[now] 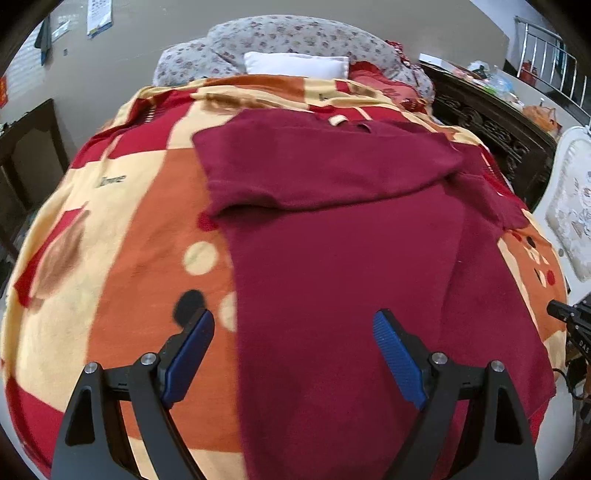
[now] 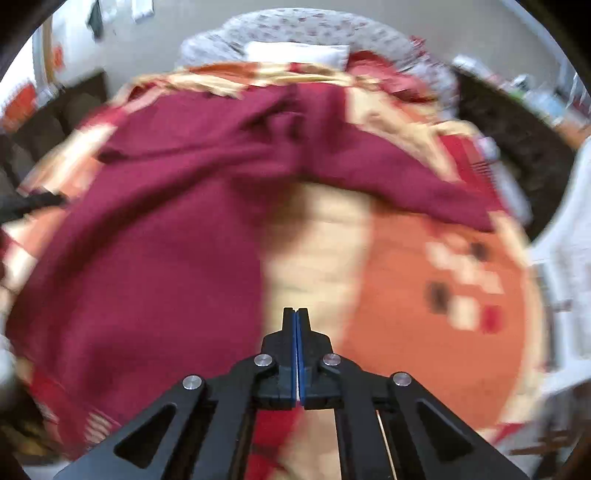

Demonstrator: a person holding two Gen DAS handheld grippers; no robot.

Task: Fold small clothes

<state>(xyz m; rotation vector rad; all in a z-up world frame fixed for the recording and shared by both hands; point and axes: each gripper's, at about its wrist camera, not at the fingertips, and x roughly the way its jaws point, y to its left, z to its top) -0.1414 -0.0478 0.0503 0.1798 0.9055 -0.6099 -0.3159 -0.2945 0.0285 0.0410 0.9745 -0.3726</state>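
Observation:
A dark red shirt (image 1: pixel 332 240) lies spread on the patterned bedspread (image 1: pixel 110 229), its left sleeve folded in across the chest. My left gripper (image 1: pixel 293 332) is open and empty, hovering over the shirt's lower left edge. In the blurred right wrist view, the shirt (image 2: pixel 155 240) lies to the left with its right sleeve (image 2: pixel 406 173) stretched out to the right. My right gripper (image 2: pixel 296 314) is shut with nothing between its blue pads, above bare bedspread (image 2: pixel 424 314) just right of the shirt's side edge.
Pillows (image 1: pixel 295 62) and a floral quilt (image 1: pixel 288 35) sit at the head of the bed. A dark carved cabinet (image 1: pixel 491 125) with clutter stands at the right, a white chair (image 1: pixel 572 214) nearer. A dark table (image 1: pixel 26 147) stands left.

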